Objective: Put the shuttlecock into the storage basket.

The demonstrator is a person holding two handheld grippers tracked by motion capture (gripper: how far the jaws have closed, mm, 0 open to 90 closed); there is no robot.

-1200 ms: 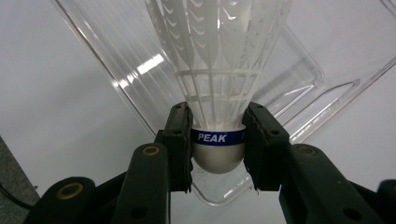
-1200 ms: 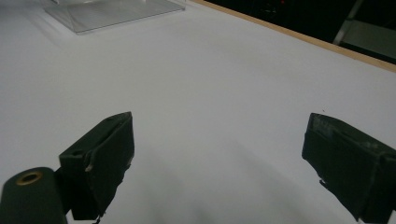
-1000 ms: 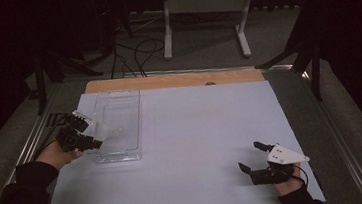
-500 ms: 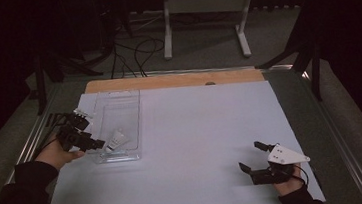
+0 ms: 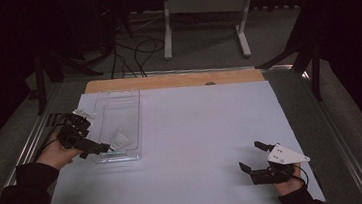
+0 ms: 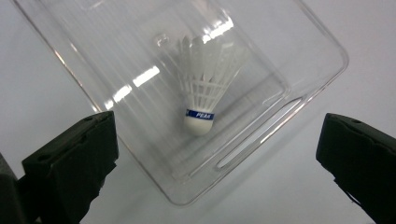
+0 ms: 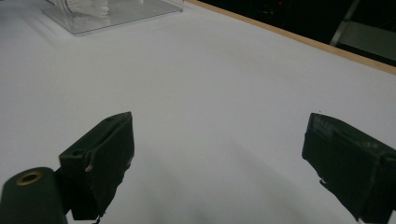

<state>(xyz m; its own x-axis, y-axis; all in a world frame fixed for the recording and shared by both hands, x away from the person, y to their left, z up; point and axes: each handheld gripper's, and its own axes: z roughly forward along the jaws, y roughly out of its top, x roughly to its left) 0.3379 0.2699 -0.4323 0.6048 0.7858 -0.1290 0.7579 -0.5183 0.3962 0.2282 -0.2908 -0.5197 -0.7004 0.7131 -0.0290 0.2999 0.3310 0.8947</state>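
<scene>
A shuttlecock [image 6: 204, 91] is lying on its side inside a clear tray [image 6: 299, 42], near the tray's near end, with its white cork and blue band turned toward the left gripper [image 6: 217, 154] and its feathers fanned away from it. In the high view the shuttlecock [image 5: 120, 140] is seen as a small white shape in the near part of the tray [image 5: 114, 106], which is sitting on the left side of the white table [image 5: 207, 129].

The left gripper [image 5: 104, 147] is being held at the tray's near left corner, just beside the shuttlecock, by the person's left hand [image 5: 56, 154]. Its 2 jaws have just been opening and are now standing wide apart; nothing is being gripped, and the shuttlecock is lying free beyond them on the tray floor, apart from both pads.

The right gripper [image 5: 250, 156] is being held low over the table near its front right corner, well apart from the tray. Its 2 jaws are spread wide in the right gripper view, with bare table [image 7: 224, 93] between them and nothing gripped. The tray [image 7: 116, 14] is seen far off at the top left of that view.
</scene>
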